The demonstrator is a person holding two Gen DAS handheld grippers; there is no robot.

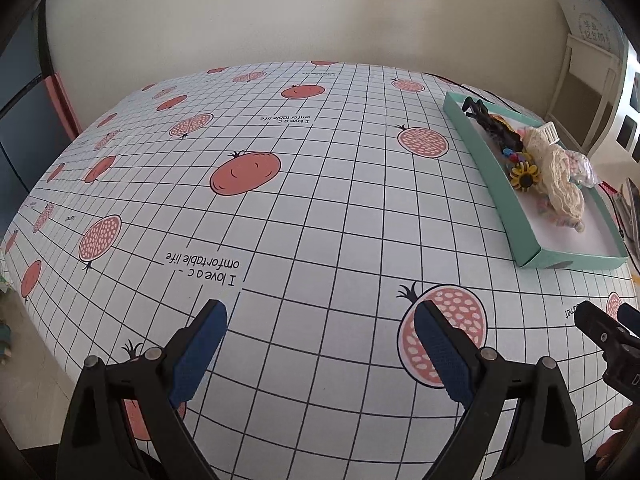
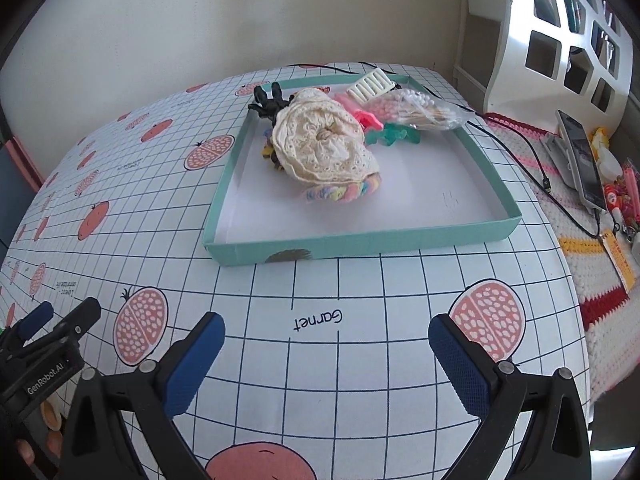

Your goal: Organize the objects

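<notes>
A shallow teal tray (image 2: 360, 238) (image 1: 486, 168) sits on the gridded tablecloth ahead of my right gripper (image 2: 326, 340). Inside it lie a cream lace scrunchie (image 2: 324, 140) (image 1: 560, 176), a black claw clip (image 2: 268, 104) (image 1: 496, 126), a pastel braided hair tie (image 2: 344, 194), a white comb (image 2: 370, 84), pink and green clips (image 2: 384, 128), a bag of cotton swabs (image 2: 416, 110) and a sunflower clip (image 1: 525, 176). Both grippers hover open and empty near the table's front edge. My left gripper (image 1: 320, 328) is well left of the tray.
The pomegranate-print tablecloth (image 1: 280, 208) stretches bare to the left and back. Right of the tray lie a black cable (image 2: 532, 160), a phone (image 2: 580, 156), small bottles and pens on a crocheted mat (image 2: 592, 264). A white shelf unit (image 2: 560, 40) stands at the back right.
</notes>
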